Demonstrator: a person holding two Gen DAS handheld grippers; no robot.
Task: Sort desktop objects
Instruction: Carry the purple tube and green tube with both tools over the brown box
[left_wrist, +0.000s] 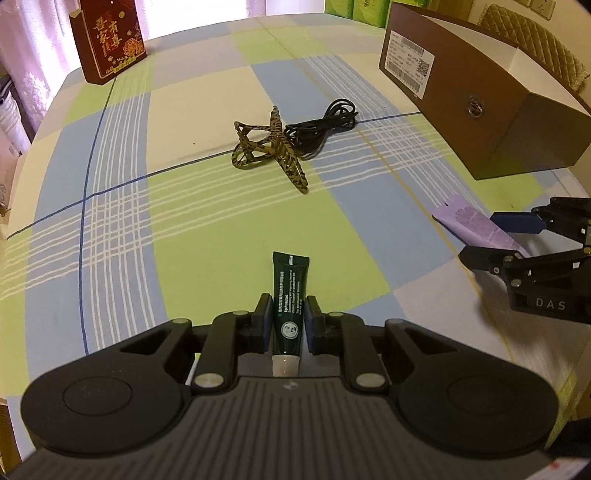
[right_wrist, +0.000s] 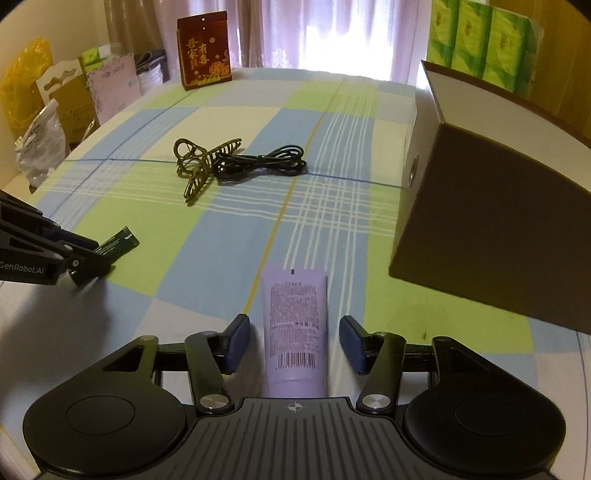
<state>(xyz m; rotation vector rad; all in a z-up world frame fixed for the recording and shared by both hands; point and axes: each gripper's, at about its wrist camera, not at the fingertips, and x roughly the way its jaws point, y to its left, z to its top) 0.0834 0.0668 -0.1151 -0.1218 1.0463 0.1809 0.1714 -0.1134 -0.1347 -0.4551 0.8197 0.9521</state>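
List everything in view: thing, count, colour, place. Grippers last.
green tube: 1, dark green with white cap, near edge, between left gripper fingers
purple tube: 1, lilac, near edge, between right gripper fingers
hair claw: 1, brown-yellow tortoiseshell, mid table
cable: 1, black, coiled, right beside the claw
brown box: 1, brown with white label, right side of table
red box: 1, red with gold print, upright, far left
tablecloth: 1, green, blue, cream check
green packs: several, behind brown box
bags and cartons: several, left of table
left gripper: black, shut on green tube
right gripper: black, open around purple tube
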